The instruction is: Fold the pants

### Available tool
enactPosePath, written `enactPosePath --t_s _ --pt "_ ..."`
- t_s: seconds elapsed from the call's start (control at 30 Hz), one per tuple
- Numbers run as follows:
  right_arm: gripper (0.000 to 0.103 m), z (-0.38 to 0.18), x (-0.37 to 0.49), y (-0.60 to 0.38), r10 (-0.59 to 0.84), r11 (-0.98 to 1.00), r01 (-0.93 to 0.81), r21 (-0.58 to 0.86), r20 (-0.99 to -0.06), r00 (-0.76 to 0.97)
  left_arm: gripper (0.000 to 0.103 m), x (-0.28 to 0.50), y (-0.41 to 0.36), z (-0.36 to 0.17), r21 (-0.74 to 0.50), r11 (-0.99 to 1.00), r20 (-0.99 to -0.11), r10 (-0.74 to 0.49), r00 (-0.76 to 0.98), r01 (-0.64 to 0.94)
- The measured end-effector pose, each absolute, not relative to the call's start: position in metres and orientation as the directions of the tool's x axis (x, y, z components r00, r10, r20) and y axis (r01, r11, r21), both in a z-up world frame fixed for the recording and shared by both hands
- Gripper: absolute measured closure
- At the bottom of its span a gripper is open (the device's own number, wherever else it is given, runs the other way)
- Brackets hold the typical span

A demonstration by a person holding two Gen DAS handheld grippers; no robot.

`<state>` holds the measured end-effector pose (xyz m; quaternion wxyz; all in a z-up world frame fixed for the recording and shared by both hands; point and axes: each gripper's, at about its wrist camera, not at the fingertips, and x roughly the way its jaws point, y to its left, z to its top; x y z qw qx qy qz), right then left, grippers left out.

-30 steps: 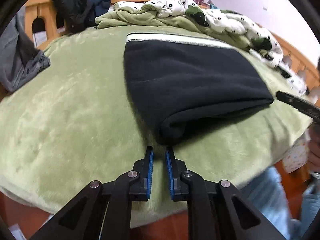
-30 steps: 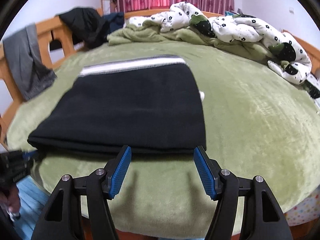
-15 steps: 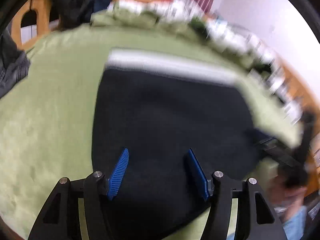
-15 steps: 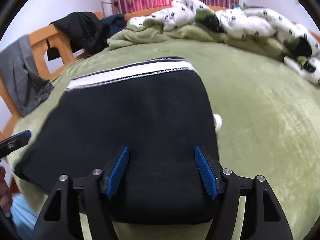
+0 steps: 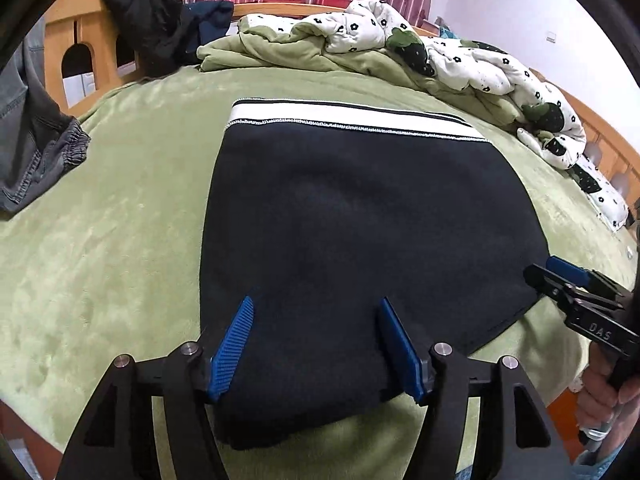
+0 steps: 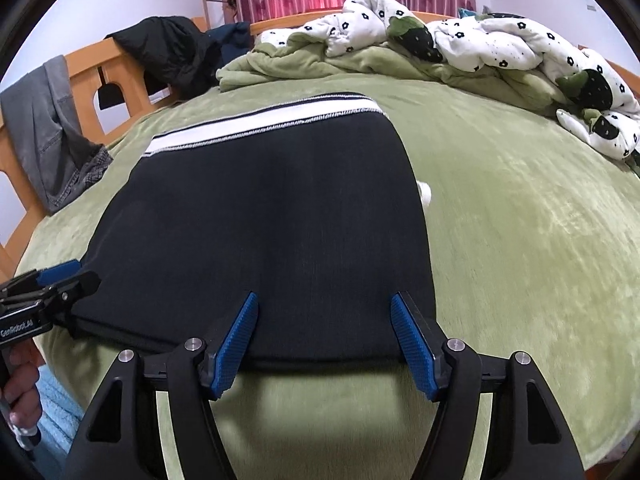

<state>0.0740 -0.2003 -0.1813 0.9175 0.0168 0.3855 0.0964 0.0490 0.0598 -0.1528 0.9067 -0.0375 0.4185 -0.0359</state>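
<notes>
- Now the left gripper [image 5: 316,338] is opening, jaws wide over the near edge of the folded pants [image 5: 360,216], gripping nothing.
- Right gripper [image 6: 324,338]: jaws wide, empty, over the same edge.
- One pair of pants on the green blanket [image 6: 520,240]; two grippers.

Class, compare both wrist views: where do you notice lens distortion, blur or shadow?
Left wrist view: fisheye bows the green bedspread into a dome, black vignette at the corners, image sharp. Right wrist view: same bulge, bedspread smeared at the right, soft shadow under the folded black pants near the right gripper.
</notes>
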Motion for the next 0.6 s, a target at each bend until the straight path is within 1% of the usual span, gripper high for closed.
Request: enactPosePath --t_s 0.1,0.2,0.3,0.37,0.5,0.6 --pt "0.035 -0.178 0.071 -0.203 0.186 0.982 -0.136 0.128 -0.724 0.664 0.040 0.048 0.060 -0.153 -0.108 0.994 -0.757 -0.096 0.647 0.021" --pt "0.036 -0.168 0.063 -0.202 0.192 0.981 -0.104 0.166 -0.714 0.673 0.040 0.051 0.064 -0.151 -0.147 0.989 -0.768 -0.110 0.631 -0.007" --pt "0.036 -0.158 0.051 -0.197 0.201 0.977 -0.090 0.192 -0.703 0.683 0.040 0.048 0.062 -0.147 -0.127 0.992 -0.790 -0.092 0.606 -0.016" --pt "0.036 -0.150 0.044 -0.194 0.183 0.981 -0.078 0.178 -0.702 0.688 0.040 0.042 0.061 -0.144 -0.146 0.989 -0.796 -0.111 0.595 -0.010" --pt "0.036 -0.129 0.026 -0.190 0.124 0.991 -0.058 0.119 -0.683 0.720 0.042 0.027 0.070 -0.134 -0.246 0.969 -0.794 -0.194 0.576 -0.012" --pt "0.036 -0.112 0.010 -0.192 0.102 0.994 -0.051 0.095 -0.661 0.744 0.042 0.012 0.065 -0.120 -0.211 0.977 -0.794 -0.167 0.585 -0.008"
